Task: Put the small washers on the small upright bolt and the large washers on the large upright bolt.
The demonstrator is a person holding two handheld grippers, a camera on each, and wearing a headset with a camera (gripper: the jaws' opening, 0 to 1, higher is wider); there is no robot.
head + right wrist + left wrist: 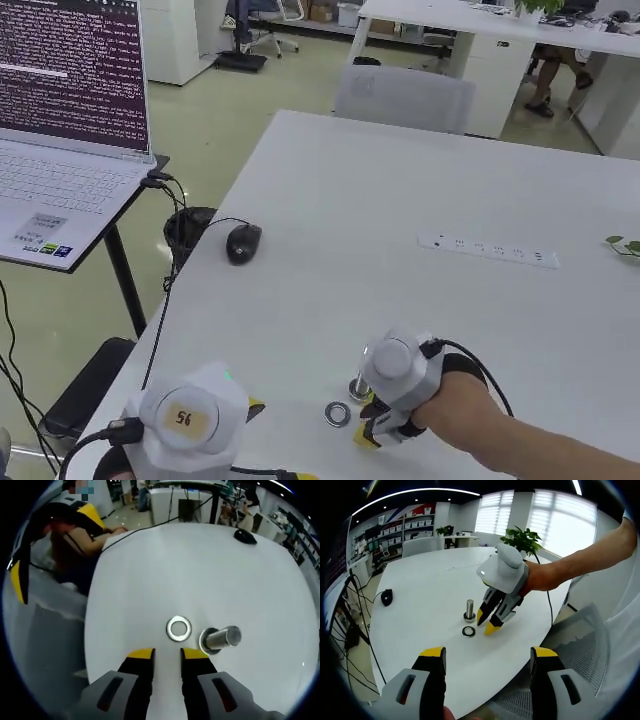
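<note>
One steel bolt (360, 385) stands upright near the table's front edge, with a wider ring at its base. A loose washer (337, 413) lies flat just beside it. My right gripper (368, 425) hovers low right behind them, jaws only narrowly apart and holding nothing. In the right gripper view the washer (179, 628) lies just ahead of the right gripper (168, 654), and the bolt (222, 638) is slightly right. My left gripper (488, 654) is wide open and bare, facing the bolt (469, 609), the washer (468, 631) and the right gripper (486, 622) from a short way off.
A black mouse (243, 243) with its cable lies at the table's left side, a white power strip (487, 250) further back right. A laptop (60, 110) sits on a stand to the left, and a grey chair (403, 95) is at the far edge.
</note>
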